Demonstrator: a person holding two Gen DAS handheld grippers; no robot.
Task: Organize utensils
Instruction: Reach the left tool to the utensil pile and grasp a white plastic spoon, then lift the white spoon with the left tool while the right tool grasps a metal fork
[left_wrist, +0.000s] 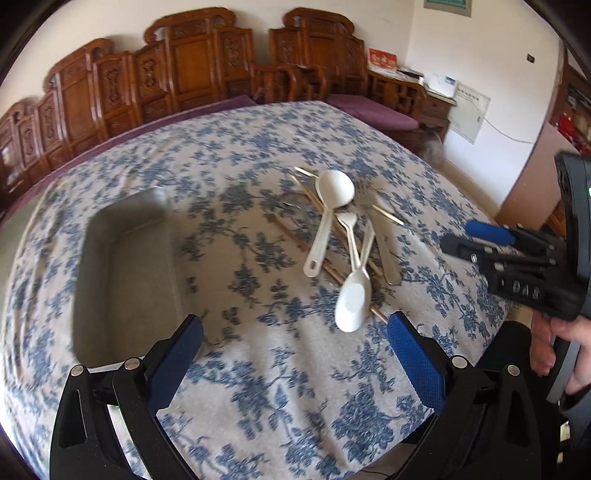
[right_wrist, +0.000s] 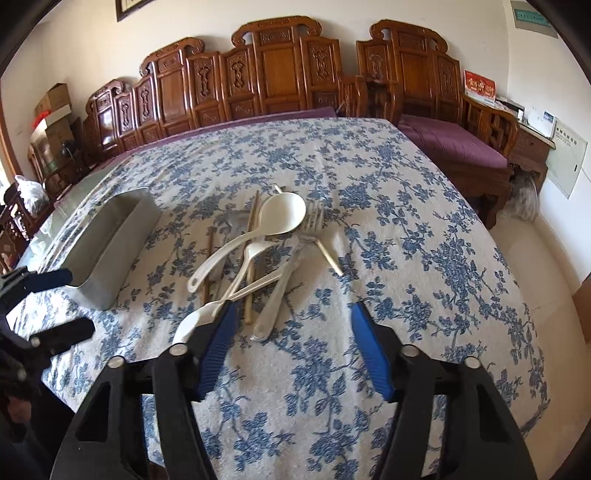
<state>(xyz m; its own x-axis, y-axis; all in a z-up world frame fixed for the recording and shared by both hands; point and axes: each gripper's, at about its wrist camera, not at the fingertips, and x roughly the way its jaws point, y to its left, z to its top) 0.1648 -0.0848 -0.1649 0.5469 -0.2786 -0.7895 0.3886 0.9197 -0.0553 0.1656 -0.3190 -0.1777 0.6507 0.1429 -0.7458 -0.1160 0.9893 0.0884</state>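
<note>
A heap of utensils lies on the blue-flowered tablecloth: a white ladle (left_wrist: 334, 192) (right_wrist: 284, 214), a white spoon (left_wrist: 352, 299) (right_wrist: 192, 325), a smaller white spoon (right_wrist: 255, 251), a metal fork (right_wrist: 306, 229) and wooden chopsticks (left_wrist: 314, 199) (right_wrist: 253, 229). A rectangular metal box (left_wrist: 122, 258) (right_wrist: 110, 236) stands empty to the left of the heap. My left gripper (left_wrist: 295, 321) is open above bare cloth, between the box and the heap. My right gripper (right_wrist: 293, 306) hangs open just short of the heap, with the fork's handle end in front of its gap and the spoon's bowl beside its left finger (right_wrist: 221, 332).
Carved wooden benches (right_wrist: 280, 74) with a purple cushion (right_wrist: 454, 144) line the far side of the table. The table's edge drops to pale floor (right_wrist: 554, 266) on the right. A person's hand (left_wrist: 561, 343) holds the right gripper's handle.
</note>
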